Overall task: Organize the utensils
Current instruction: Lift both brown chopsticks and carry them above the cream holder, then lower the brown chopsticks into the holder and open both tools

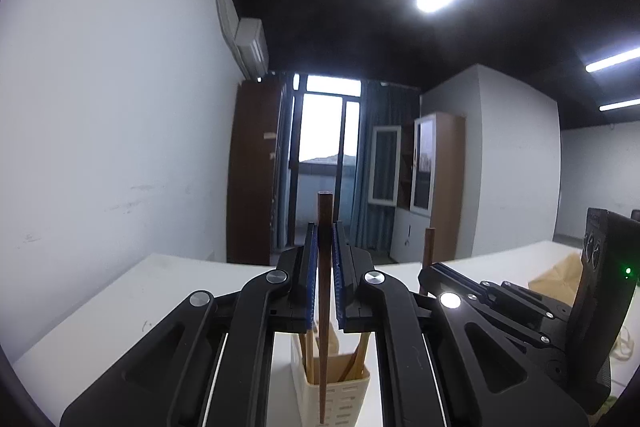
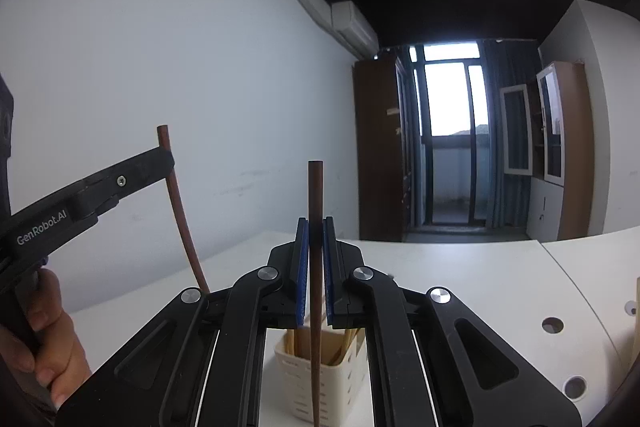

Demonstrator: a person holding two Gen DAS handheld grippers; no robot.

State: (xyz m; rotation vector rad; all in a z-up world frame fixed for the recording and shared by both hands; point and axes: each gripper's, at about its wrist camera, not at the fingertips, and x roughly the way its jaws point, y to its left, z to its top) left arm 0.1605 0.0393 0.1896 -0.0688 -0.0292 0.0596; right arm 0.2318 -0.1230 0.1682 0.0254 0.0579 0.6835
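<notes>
My left gripper [image 1: 324, 239] is shut on a dark brown chopstick [image 1: 323, 307], held upright with its tip low in front of a cream perforated utensil holder [image 1: 340, 395]. My right gripper [image 2: 315, 231] is shut on a second dark brown chopstick [image 2: 315, 267], also upright, its tip in front of the same holder [image 2: 332, 383]. The holder contains several lighter wooden chopsticks [image 1: 356, 359]. In the right wrist view the left gripper [image 2: 164, 161] shows at left with its chopstick [image 2: 180, 211]. In the left wrist view the right gripper [image 1: 434, 271] shows at right.
The holder stands on a white table [image 1: 120, 307]. A tan box [image 1: 560, 275] lies at the table's right. The table has round cable holes [image 2: 552, 325] at right. A white wall stands behind; cabinets and a balcony door are farther back.
</notes>
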